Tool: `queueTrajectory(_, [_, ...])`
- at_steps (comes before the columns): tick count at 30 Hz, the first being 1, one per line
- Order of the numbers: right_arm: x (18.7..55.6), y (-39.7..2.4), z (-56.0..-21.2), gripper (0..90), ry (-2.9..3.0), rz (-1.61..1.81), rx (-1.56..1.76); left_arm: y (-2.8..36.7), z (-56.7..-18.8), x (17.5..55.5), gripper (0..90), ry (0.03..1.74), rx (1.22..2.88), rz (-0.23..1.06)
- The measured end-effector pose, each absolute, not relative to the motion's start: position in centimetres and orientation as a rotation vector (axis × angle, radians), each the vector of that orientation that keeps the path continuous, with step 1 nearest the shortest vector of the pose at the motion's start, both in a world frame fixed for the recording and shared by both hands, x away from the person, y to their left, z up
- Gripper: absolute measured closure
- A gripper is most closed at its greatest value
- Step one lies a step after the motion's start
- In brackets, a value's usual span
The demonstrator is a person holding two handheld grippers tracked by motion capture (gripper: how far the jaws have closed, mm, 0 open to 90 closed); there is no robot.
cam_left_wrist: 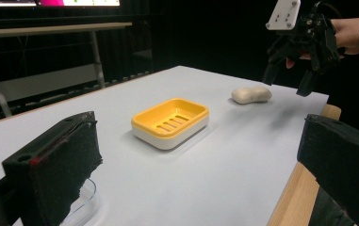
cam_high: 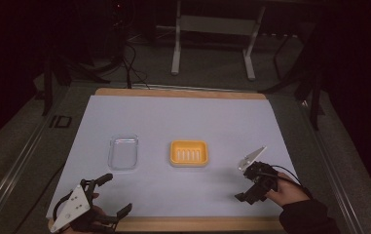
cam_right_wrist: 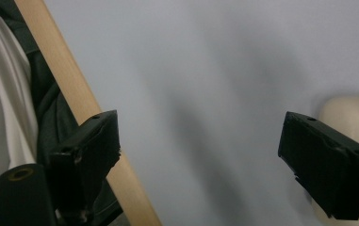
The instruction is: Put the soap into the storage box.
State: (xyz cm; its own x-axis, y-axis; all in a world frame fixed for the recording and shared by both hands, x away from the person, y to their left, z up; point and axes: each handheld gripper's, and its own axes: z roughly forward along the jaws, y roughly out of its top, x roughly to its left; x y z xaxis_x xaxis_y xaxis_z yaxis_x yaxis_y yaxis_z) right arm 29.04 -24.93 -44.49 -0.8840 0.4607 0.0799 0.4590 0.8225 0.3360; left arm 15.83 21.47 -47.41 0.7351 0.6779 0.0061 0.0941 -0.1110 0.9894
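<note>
A yellow soap dish [cam_high: 189, 153] with a slotted floor and white base sits mid-table, also seen in the left gripper view as the dish [cam_left_wrist: 170, 121]. Past it, near the table's edge, lies a cream soap bar [cam_left_wrist: 251, 94]. My right gripper [cam_high: 249, 185] hangs just above that bar, pointing down, open and empty; the left gripper view shows it [cam_left_wrist: 286, 84] held by a hand. In the right gripper view the bar [cam_right_wrist: 351, 113] lies partly behind the right jaw of my right gripper [cam_right_wrist: 205, 141]. My left gripper [cam_high: 116, 194] is open and empty near the front left edge.
A clear plastic lid [cam_high: 123, 152] lies left of the dish, its edge [cam_left_wrist: 85, 202] beside my left jaw. A pale sheet [cam_high: 183, 117] covers the wooden table, whose front rim [cam_right_wrist: 69, 80] shows bare. Desk legs stand beyond the far edge.
</note>
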Motion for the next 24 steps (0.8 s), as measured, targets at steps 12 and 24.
queueTrajectory(12, [29.4, -25.0, -45.2, 13.1, 3.106, 0.270, 0.755, 21.5, -47.4, 15.9, 0.1, 0.631, 1.634, 0.541])
queueTrajectory(24, [29.8, -25.6, -45.7, 13.9, 3.129, 0.099, 0.770, 21.4, -47.5, 16.0, 0.1, 0.630, 1.634, 0.524])
